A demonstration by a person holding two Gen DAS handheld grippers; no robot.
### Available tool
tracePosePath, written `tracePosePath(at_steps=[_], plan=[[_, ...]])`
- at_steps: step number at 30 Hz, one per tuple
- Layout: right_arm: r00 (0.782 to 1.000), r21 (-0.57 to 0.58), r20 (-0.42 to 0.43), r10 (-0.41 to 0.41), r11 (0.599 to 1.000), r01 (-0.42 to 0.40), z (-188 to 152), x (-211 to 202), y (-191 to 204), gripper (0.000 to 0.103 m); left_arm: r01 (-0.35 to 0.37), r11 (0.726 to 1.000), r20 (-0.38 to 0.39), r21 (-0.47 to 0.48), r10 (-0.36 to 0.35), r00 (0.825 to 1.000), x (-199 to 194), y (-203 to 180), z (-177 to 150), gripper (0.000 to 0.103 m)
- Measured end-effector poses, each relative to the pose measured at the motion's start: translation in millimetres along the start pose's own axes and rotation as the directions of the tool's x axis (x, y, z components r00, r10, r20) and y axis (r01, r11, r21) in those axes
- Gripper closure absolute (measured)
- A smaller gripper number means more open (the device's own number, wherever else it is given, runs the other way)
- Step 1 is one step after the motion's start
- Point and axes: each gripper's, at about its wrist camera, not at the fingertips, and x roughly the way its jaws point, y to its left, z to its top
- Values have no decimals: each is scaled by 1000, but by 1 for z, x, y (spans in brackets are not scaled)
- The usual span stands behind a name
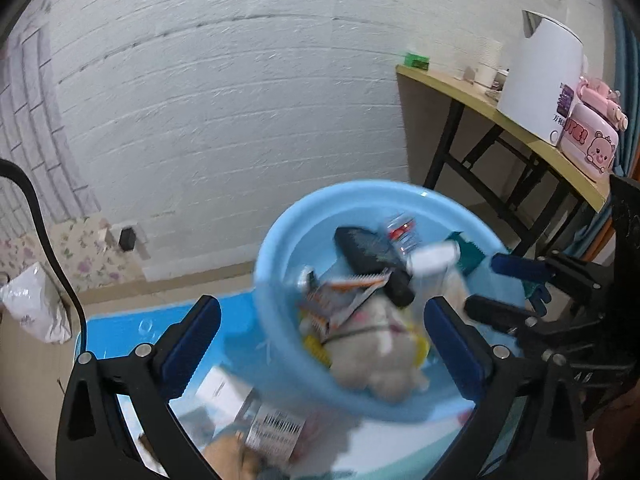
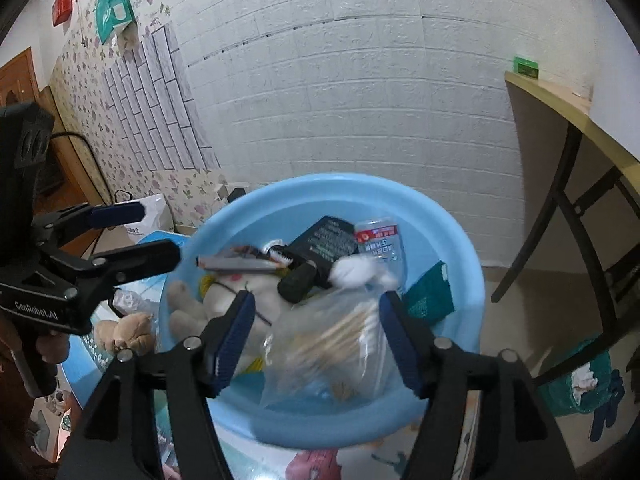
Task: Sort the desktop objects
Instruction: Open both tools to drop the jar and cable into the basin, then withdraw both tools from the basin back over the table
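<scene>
A light blue basin (image 1: 280,240) (image 2: 460,248) stands on the blue table cover and holds a white plush toy (image 1: 380,360), a black adapter (image 2: 328,240), a small red-labelled bottle (image 2: 378,238), an orange-white packet (image 1: 340,300) and a green card (image 2: 430,296). My left gripper (image 1: 324,344) (image 2: 140,236) is open wide at the basin's near rim, nothing pressed between its pads. My right gripper (image 2: 318,338) (image 1: 500,288) hangs over the basin with its jaws apart. A blurred clear bag of cotton swabs (image 2: 332,340) lies loose between them.
A white barcoded box (image 1: 276,432) and other small boxes lie on the cover beside the basin. A brown plush toy (image 2: 124,332) lies at the basin's left. A wooden table (image 1: 520,128) with a white kettle (image 1: 540,76) and a pink box (image 1: 592,144) stands to the right.
</scene>
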Motion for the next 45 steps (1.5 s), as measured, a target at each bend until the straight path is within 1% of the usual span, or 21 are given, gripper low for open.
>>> tracePosePath(at_steps=[3,11,15,23,26,29,32,34,38,41,43,45], plan=[[1000,7,-12,-22,1000,23,-9,-6,4,38,-8,1000,-17,-28,7,1000,-7,11,-14,1],[998,47,-27,-64,997,65,-34,-21,10,37,-51,997,-56,-58,47,997,-28,29,-49,1],[996,53,-24,-84,995,85,-37,-25,17,32,-62,995,-65,-73,57,996,-41,39,-65,1],[990,42,-16,-137,990,137,-46,-25,28,30,-101,989,-79,-106,93,993,-55,57,-86,1],[986,56,-11,-168,984,168,-52,-27,28,30,-117,986,-91,-118,107,990,-58,64,-95,1],[986,79,-11,-164,983,164,-60,-30,27,30,-130,982,-100,-137,116,988,-60,72,-103,1],[982,63,38,-182,982,180,-64,-40,32,30,-142,979,-104,-147,128,986,-63,77,-109,1],[984,33,70,-165,986,163,-65,-46,41,30,-148,977,-104,-151,134,986,-64,79,-111,1],[986,-10,94,-135,991,136,-66,-48,55,29,-158,974,-105,-163,142,984,-68,84,-117,1],[982,-29,162,-98,994,104,-65,-58,65,29,-160,973,-98,-165,145,985,-73,86,-120,1],[976,-62,199,-91,992,106,-63,-63,75,29,-163,973,-96,-163,149,984,-75,88,-122,1],[977,-79,192,-90,991,107,-61,-62,81,30,-166,972,-96,-166,152,984,-76,90,-123,1]])
